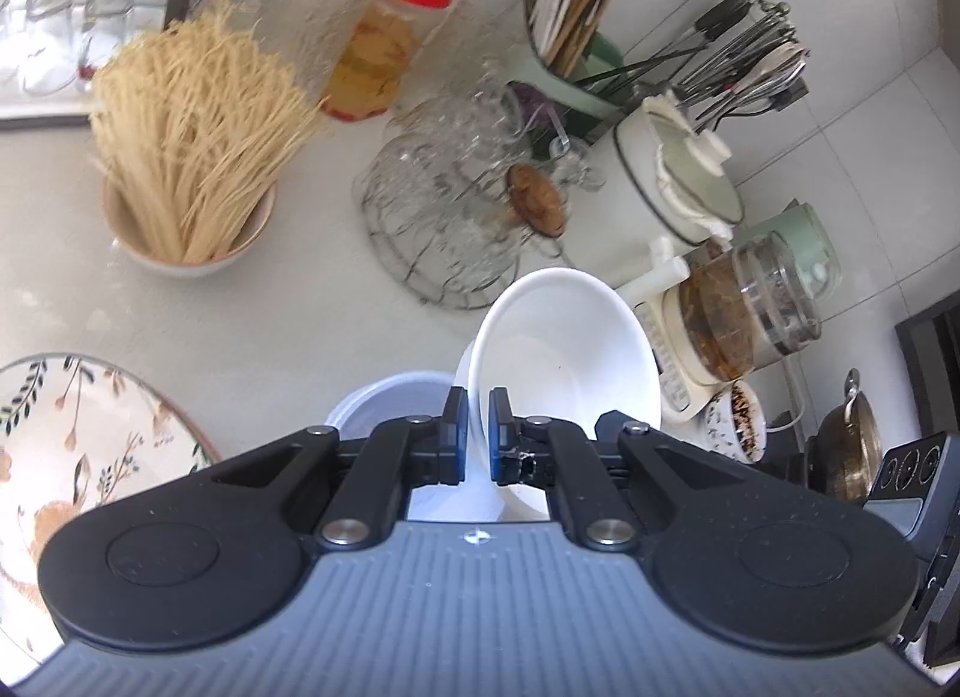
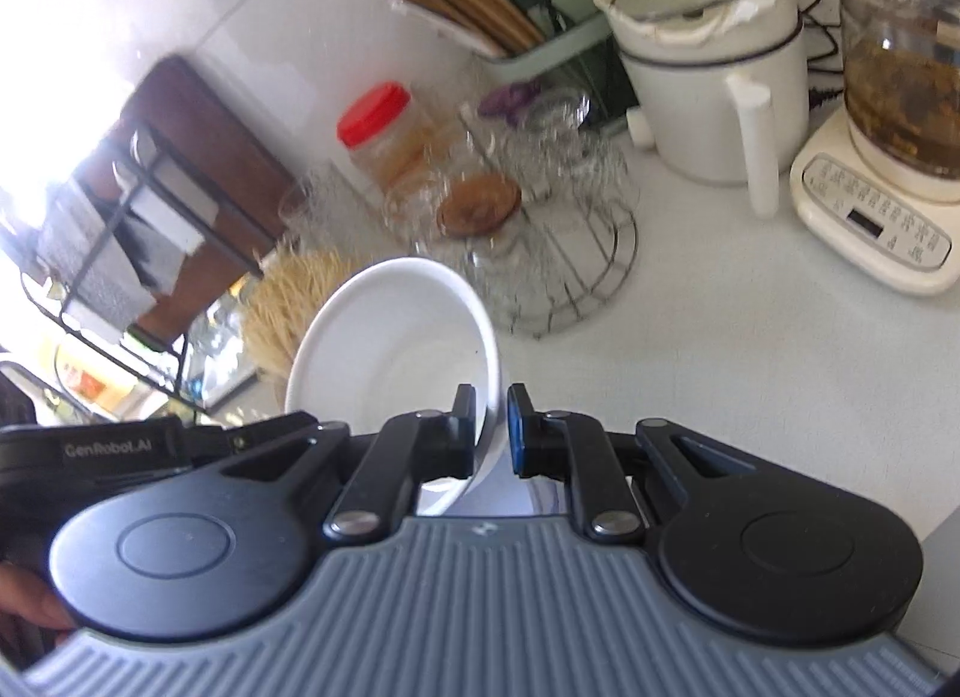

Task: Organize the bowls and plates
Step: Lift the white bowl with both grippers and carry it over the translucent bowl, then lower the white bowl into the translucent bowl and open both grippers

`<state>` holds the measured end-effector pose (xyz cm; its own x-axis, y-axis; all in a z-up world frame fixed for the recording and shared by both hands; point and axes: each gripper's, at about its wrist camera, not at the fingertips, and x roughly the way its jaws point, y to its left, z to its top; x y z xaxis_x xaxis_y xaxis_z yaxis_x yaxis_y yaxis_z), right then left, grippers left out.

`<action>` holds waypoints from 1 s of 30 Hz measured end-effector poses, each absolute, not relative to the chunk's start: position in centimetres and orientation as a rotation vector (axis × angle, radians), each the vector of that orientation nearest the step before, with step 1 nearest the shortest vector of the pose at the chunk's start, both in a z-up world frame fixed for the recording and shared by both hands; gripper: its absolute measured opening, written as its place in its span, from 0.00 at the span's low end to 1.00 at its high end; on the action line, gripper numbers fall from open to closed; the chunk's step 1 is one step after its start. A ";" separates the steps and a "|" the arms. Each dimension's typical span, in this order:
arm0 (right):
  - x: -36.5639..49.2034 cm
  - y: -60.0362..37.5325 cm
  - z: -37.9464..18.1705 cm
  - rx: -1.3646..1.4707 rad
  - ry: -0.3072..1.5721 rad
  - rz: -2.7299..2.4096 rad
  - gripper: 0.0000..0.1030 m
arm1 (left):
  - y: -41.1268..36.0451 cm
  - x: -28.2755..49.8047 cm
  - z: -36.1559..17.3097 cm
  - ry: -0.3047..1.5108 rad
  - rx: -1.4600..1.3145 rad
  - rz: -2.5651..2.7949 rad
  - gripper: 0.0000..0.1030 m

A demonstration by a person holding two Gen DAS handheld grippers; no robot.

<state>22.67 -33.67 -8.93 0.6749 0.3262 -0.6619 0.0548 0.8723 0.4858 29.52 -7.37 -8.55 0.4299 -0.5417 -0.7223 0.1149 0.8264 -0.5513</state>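
In the right wrist view, pale grey lettering reading "GenRobot.AI" stood on a flat black plastic bar point(image 2: 108, 448) at the left edge, just beside the black tool body. The cream plastic base of a glass-jugged kettle appliance point(image 2: 873, 229) on the white bench carried rows of small printed labels around a dark display window, all too small and blurred to read. The left wrist view showed no lettering that could be read.

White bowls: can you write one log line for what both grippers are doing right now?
left gripper: shut on white bowl rim, tilted | right gripper: shut on second white bowl rim, tilted | both above counter
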 end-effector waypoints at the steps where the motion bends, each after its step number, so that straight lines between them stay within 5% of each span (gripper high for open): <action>1: 22.6 -33.5 -9.3 0.496 0.837 0.162 0.13 | -7.3 29.3 -8.9 1.062 -0.455 -0.419 0.07; 30: 24.1 -30.4 -13.0 0.398 0.976 0.223 0.15 | -6.1 28.2 -15.4 1.186 -0.431 -0.273 0.08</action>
<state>24.10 -30.43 -13.01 0.5455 0.3587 -0.7575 -0.0067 0.9056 0.4240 28.24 -6.07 -15.39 0.3568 -0.4256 -0.8316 -0.0185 0.8868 -0.4617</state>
